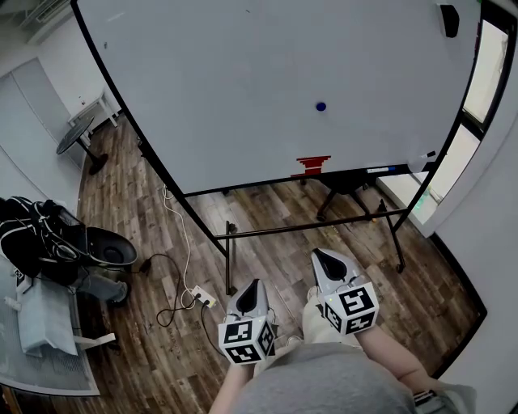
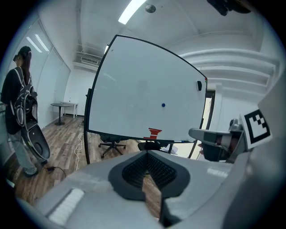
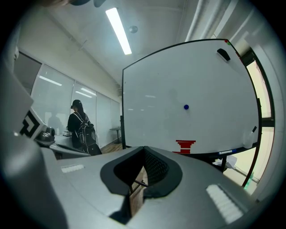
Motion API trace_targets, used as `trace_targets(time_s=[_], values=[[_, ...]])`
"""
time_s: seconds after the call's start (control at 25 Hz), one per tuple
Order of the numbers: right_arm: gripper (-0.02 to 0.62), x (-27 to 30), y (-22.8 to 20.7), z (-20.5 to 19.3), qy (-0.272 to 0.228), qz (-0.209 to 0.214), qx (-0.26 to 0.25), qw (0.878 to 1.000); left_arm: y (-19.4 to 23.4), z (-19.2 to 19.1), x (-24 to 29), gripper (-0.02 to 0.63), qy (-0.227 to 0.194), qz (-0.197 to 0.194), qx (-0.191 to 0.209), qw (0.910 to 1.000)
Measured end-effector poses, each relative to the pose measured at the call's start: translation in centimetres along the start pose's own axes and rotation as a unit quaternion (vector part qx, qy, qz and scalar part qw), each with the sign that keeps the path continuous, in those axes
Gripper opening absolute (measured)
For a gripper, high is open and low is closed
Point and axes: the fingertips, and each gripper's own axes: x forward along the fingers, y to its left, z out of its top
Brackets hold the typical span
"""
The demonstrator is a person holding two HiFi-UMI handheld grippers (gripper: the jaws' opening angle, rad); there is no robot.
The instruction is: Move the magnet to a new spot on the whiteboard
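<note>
A small blue magnet (image 1: 320,106) sticks to the large whiteboard (image 1: 243,89), right of its middle. It also shows as a blue dot in the left gripper view (image 2: 163,105) and the right gripper view (image 3: 186,107). Below it, near the board's lower edge, is a red stepped mark (image 1: 312,166). Both grippers hang low in front of the person's lap, well short of the board. My left gripper (image 1: 252,285) is shut and holds nothing. My right gripper (image 1: 321,256) is shut too, with nothing between its fingers.
A black eraser (image 1: 449,20) sits at the board's top right. The board's stand bar (image 1: 316,226) and an office chair (image 1: 344,190) lie under it. A person with a backpack (image 1: 48,238) stands at the left. A power strip with cable (image 1: 202,297) lies on the wooden floor.
</note>
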Motion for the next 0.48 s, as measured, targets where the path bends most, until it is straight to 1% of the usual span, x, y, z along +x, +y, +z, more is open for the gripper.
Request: trace_targets(time_s=[0.08, 0.48], values=[[0.0, 0.0, -0.08, 0.05, 0.0, -0.003, -0.007, 1.0, -0.03, 0.1, 0.1, 0.003, -0.001, 0.0, 0.0, 1.0], [0.0, 0.43, -0.33, 0.04, 0.001, 0.0, -0.003, 1.0, 0.33, 0.02, 0.47, 0.005, 0.001, 0.004, -0.003, 1.0]])
